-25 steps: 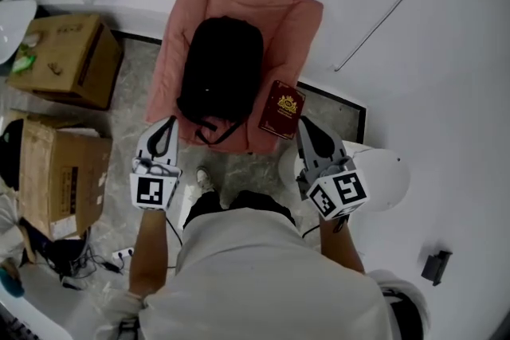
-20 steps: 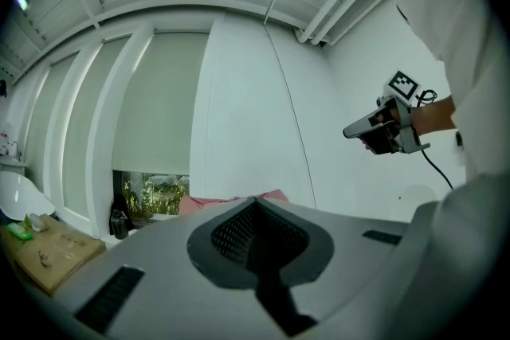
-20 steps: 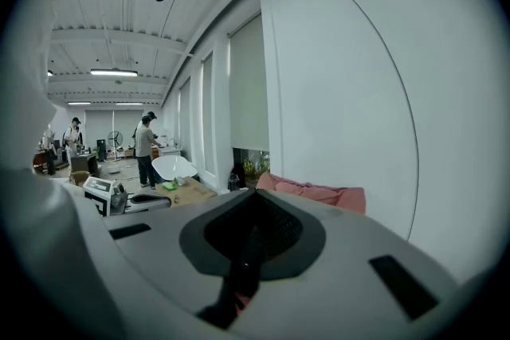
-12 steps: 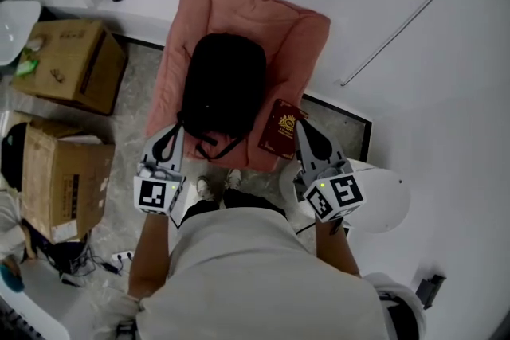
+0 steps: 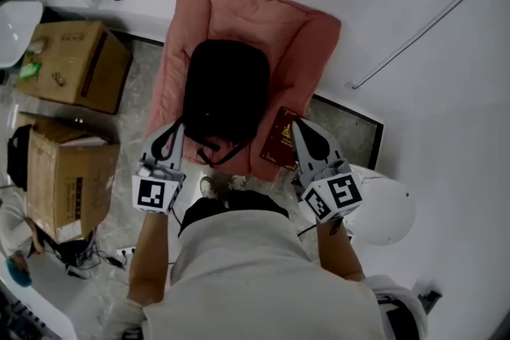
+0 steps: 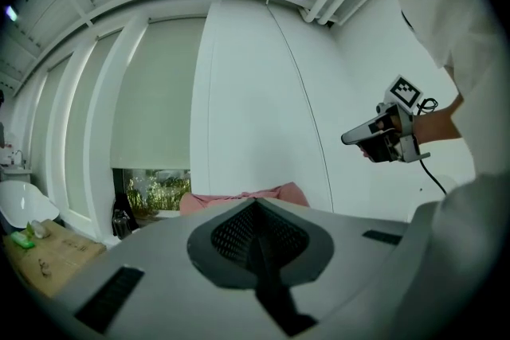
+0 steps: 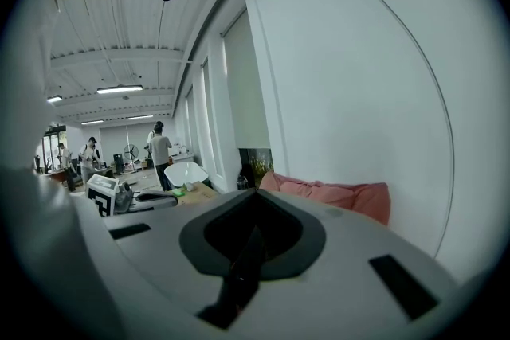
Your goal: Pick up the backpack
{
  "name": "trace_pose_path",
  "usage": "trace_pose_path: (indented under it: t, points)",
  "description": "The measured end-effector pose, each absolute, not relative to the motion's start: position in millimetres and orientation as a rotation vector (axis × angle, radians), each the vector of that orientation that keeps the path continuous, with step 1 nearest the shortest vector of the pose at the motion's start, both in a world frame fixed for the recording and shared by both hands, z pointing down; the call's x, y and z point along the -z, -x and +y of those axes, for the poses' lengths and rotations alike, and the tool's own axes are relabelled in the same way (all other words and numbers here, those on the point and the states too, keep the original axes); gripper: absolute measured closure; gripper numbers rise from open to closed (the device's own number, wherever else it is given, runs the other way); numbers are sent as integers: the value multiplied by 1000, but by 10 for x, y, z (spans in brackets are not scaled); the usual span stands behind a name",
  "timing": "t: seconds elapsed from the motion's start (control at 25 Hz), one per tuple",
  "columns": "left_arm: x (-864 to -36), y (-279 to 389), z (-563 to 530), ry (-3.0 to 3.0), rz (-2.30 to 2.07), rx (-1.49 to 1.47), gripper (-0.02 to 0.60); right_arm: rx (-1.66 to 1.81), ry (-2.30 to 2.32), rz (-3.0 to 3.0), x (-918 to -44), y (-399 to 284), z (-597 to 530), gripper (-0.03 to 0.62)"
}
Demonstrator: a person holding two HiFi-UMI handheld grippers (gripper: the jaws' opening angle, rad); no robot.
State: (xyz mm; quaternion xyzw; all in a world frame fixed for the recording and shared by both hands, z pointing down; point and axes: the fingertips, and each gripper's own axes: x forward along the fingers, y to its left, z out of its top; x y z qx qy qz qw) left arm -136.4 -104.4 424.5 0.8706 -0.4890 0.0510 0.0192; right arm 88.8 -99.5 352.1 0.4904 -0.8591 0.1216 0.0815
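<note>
Approach step in hand. Black backpack [image 5: 225, 95] flat on pink cushion [image 5: 307, 36] at 12 o'clock, book [image 5: 280, 141] touching it at 4. Left tool [image 5: 174, 128] and right tool [image 5: 296, 127] both clenched, empty, flanking its near end. Next: open up, reach in, grip there.

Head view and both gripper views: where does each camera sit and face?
Head view: on the person's head, steeply down at the black backpack on the pink cushion; torso, forearms, left gripper, right gripper show.
Left gripper view: on the left gripper, roughly level along shut jaws at the white wall; right gripper and hand show.
Right gripper view: on the right gripper, along shut jaws toward the open room; left gripper shows.
Shared: both gripper views catch the cushion, not the backpack.
</note>
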Motion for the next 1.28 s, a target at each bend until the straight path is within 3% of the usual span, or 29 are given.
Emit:
trace_pose_path:
  t: [0.64, 1.28]
  points:
    - [-5475, 1266, -1377, -2582, -1341, -278, 565, -486, -1349, -2530, -4488, -581, -1159, 572]
    - [-5954, 1083, -2077, -2622, -1189, -244, 565, -596, -1386, -2502, -5154, -564, -1051, 572]
